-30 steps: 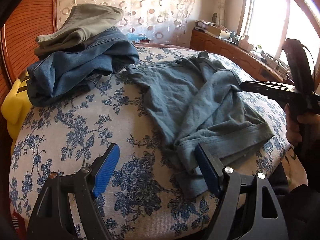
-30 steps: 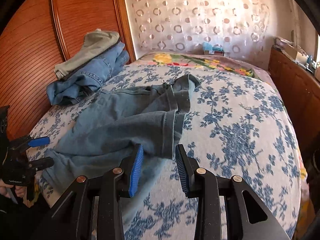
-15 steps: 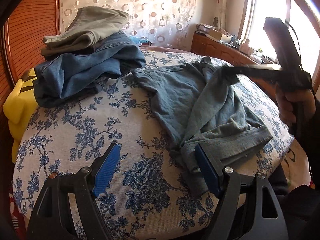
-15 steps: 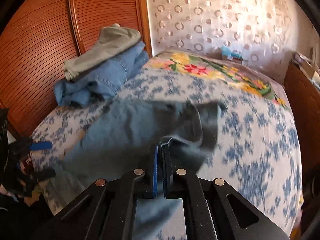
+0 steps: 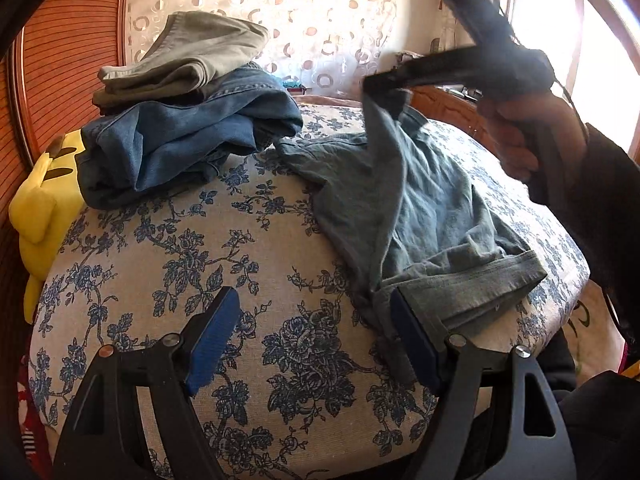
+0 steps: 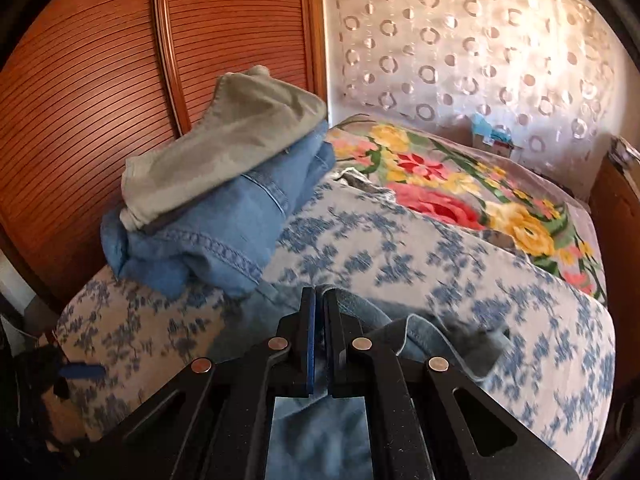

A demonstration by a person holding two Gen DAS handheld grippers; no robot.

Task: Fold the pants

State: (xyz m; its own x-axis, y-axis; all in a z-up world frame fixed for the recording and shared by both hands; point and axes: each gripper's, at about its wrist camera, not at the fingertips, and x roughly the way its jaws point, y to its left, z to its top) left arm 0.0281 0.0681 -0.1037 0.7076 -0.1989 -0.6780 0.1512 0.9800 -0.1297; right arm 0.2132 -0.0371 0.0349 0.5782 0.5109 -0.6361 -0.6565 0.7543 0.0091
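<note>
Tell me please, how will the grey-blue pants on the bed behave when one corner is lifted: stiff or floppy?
Probably floppy: where the right gripper is shut on the grey-blue pants, the cloth hangs down in a soft drape. Likely light enough for one pinch, since one corner rises while the rest stays on the bed. The free leg may drag and wrinkle; the left gripper stands open beside it.

Faded grey-blue pants [image 5: 420,208] on a cream bedspread [image 5: 224,248] with blue flowers; beside the pants, mid-blue jeans [image 5: 180,148] under an olive-grey pair [image 5: 196,52]; behind the jeans, a reddish-brown ribbed headboard [image 6: 88,92].
</note>
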